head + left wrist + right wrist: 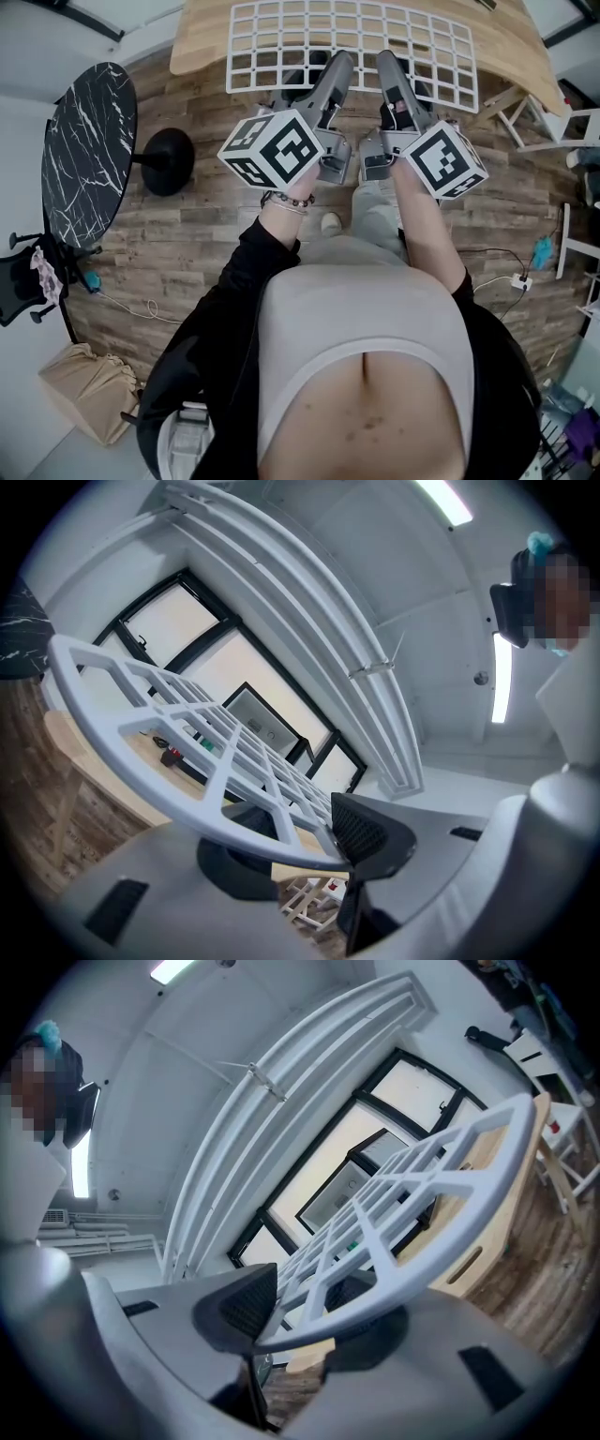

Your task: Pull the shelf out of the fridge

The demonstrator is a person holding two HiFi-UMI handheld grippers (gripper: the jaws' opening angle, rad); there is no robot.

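Over the wood floor (pixel 187 244), pinches the shelf (pixel 194 819) rim in left gripper (pixel 337 66) and right gripper (pixel 389 64), risks twisting it loose by uneven pulling.

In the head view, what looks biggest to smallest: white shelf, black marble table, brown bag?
1. white shelf, though it's held up nearer the camera.
2. black marble table.
3. brown bag.

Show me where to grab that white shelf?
Grab the white shelf by its near rim, coming level from the person's side. That rim is a flat, thin bar that fits between jaws; the left gripper and right gripper clamp it there.
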